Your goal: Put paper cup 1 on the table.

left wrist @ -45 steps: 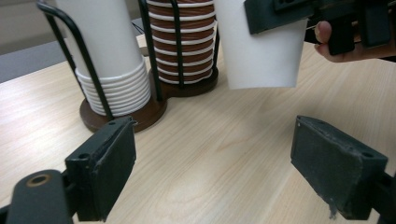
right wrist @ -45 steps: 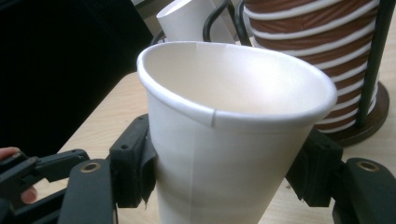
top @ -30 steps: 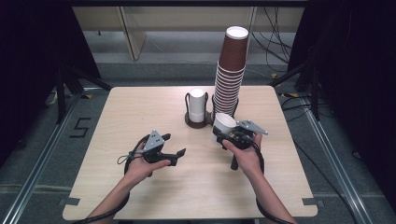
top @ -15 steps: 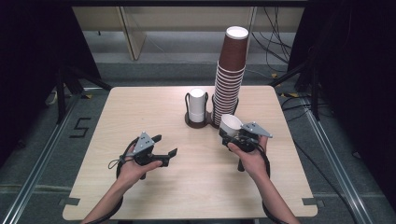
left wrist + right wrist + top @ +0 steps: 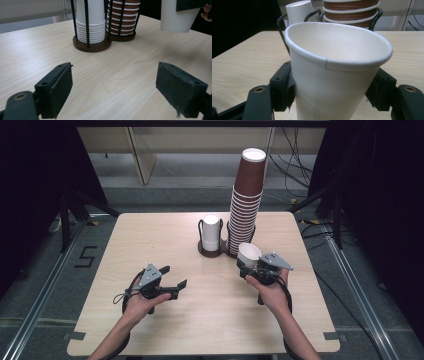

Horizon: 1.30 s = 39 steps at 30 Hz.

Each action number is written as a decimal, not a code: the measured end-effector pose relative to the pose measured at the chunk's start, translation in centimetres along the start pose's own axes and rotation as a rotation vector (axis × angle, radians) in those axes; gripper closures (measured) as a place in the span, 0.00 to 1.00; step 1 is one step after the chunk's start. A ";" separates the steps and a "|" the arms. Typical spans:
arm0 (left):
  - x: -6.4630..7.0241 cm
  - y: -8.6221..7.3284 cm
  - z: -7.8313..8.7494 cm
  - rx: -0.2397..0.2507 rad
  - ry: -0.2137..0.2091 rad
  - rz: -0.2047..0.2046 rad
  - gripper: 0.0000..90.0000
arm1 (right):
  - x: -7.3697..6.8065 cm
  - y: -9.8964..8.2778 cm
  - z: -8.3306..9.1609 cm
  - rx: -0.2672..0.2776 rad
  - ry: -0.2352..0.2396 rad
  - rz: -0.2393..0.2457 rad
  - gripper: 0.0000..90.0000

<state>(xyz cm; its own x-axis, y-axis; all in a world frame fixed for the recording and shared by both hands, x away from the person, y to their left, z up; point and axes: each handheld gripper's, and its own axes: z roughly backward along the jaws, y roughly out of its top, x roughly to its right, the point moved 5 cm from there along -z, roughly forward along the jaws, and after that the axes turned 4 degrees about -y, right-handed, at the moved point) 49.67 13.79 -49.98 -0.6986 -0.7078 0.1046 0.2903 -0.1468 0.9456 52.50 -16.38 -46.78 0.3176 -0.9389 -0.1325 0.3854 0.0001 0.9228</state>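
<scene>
White paper cup (image 5: 337, 72) clamped betw. jaws of right gripper (image 5: 255, 269), upright, mouth up, held clear of the tabletop. In right gripper view, black pads press on both sides of cup wall below the rim. In high view cup sits just in front of the holder, near tall brown stack. In left gripper view same cup (image 5: 177, 16) hangs at upper right, its base above the wood.

Left gripper (image 5: 172, 282) w/ jaws spread wide, nothing betw. them; bare wood shows in the gap. Held over left-centre of table (image 5: 150, 235), well apart from right gripper.

Wire cup holder (image 5: 204, 251) at far-centre of table, two bays side by side. Left bay: short stack of white cups (image 5: 211, 232). Right bay: tall stack of brown cups (image 5: 246, 200), white inside at top.
</scene>
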 end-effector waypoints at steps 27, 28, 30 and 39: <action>-0.1 -0.3 0.1 0.021 0.016 0.010 0.16 | 3.8 -1.5 5.4 0.042 -0.069 0.072 0.37; -0.1 -0.3 0.1 0.019 0.017 0.009 0.16 | 4.1 -1.7 5.7 0.032 -0.064 0.074 0.37; 0.0 -0.2 0.1 0.030 0.012 0.008 0.16 | 4.5 -1.8 6.1 0.043 -0.079 0.079 0.37; -0.3 -0.4 0.1 0.022 0.025 0.010 0.15 | 6.3 -3.6 7.7 0.011 -0.128 0.063 0.37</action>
<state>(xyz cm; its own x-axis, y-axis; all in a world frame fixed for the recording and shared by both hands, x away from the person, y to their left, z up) 49.70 14.14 -50.31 -0.6793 -0.7261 0.1063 0.2825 -0.1250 0.9511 46.44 -24.96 -48.15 0.2271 -0.9735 -0.0275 0.3589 0.0574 0.9316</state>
